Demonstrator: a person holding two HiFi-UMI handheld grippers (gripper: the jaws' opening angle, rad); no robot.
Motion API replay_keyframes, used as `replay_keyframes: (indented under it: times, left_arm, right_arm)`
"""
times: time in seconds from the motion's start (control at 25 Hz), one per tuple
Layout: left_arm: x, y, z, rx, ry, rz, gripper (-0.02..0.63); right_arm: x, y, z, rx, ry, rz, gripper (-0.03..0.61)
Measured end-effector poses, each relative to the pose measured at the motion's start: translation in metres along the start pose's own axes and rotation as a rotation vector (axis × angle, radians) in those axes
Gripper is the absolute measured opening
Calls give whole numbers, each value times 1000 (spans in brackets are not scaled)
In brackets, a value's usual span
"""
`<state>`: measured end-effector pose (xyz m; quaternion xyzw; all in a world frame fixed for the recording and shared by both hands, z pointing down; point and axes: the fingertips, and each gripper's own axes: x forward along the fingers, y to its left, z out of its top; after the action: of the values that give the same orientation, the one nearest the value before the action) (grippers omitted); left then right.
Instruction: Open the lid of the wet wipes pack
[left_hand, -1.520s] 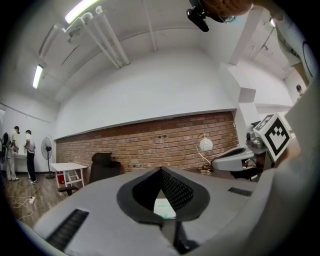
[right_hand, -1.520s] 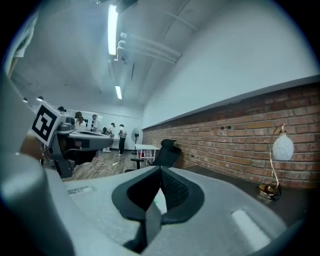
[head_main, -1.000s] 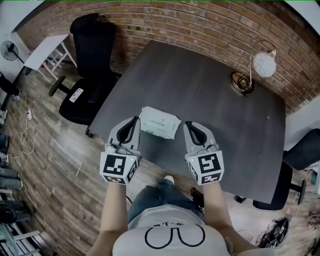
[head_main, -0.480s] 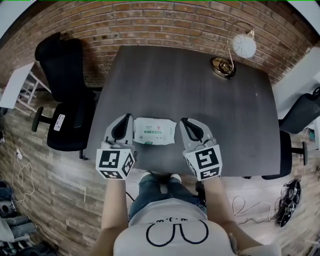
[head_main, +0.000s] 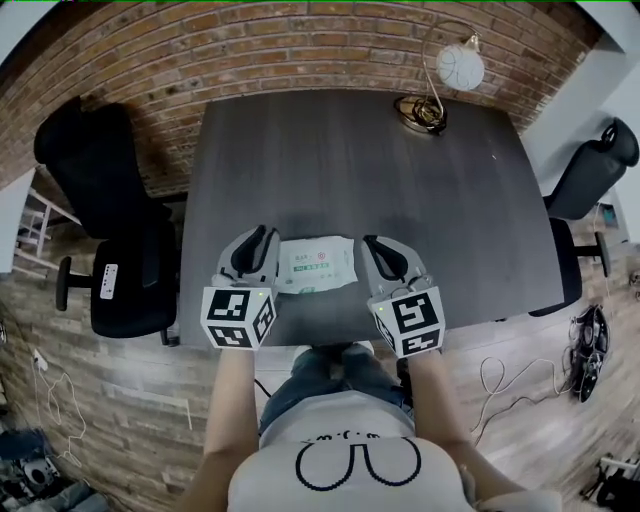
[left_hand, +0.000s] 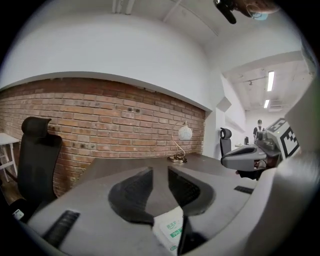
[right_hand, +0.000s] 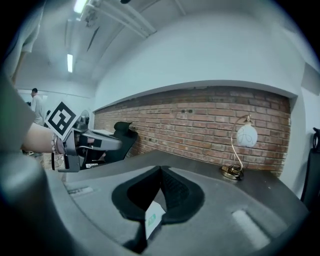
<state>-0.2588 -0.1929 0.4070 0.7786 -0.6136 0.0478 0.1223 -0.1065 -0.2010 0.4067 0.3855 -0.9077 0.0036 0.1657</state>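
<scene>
in the left gripper view only a small corner of the wet wipes pack (left_hand: 171, 227) peeks out low down, and the rest is hidden. in the head view the words on it are too small to read, and its lid cannot be picked out.

Both grippers out front, side by side, tips pointing slightly down.
Left gripper (head_main: 260, 236): jaws opening, narrow gap. A corner of the wet wipes pack (head_main: 318, 264) shows low in the gap, but the pads aren't pressing on it. Right gripper (head_main: 374, 244): jaw tips together, gripping nothing. Left forearm (head_main: 228, 400) and right forearm (head_main: 432, 395) bare, roughly parallel.
</scene>
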Motion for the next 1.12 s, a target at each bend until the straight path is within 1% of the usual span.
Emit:
replay_keyframes:
  times: [0.04, 0.08, 0.12, 0.24, 0.4, 0.52, 0.64, 0.84, 0.92, 1.12]
  left_arm:
    - [2, 0, -3, -3, 13, -16, 140]
    - [3, -1, -5, -2, 25, -36, 199]
    - [4, -2, -7, 5, 37, -58, 214]
    - [4, -10, -14, 58, 66, -129, 215]
    - [7, -22, -28, 134, 115, -226, 214]
    - [11, -30, -45, 179, 168, -280, 213]
    - [15, -37, -62, 202, 222, -334, 213]
    - [18, -49, -99, 275, 337, -430, 213]
    - [18, -51, -112, 322, 377, -466, 213]
    - [19, -54, -143, 456, 484, -535, 209]
  right_arm:
    - [-1, 0, -2, 7, 5, -10, -2]
    - [-1, 1, -4, 14, 11, -18, -2]
    - [-2, 1, -6, 20, 16, -27, -2]
    - [-2, 3, -12, 42, 34, -41, -2]
    - [4, 7, -27, 78, 63, -33, -2]
    - [8, 13, -44, 91, 98, -20, -2]
    - [13, 20, -64, 111, 144, -2, -2]
    - [19, 32, -95, 135, 220, 38, 3]
    - [21, 38, -107, 147, 242, 56, 20]
    - [31, 53, -131, 168, 289, 100, 29]
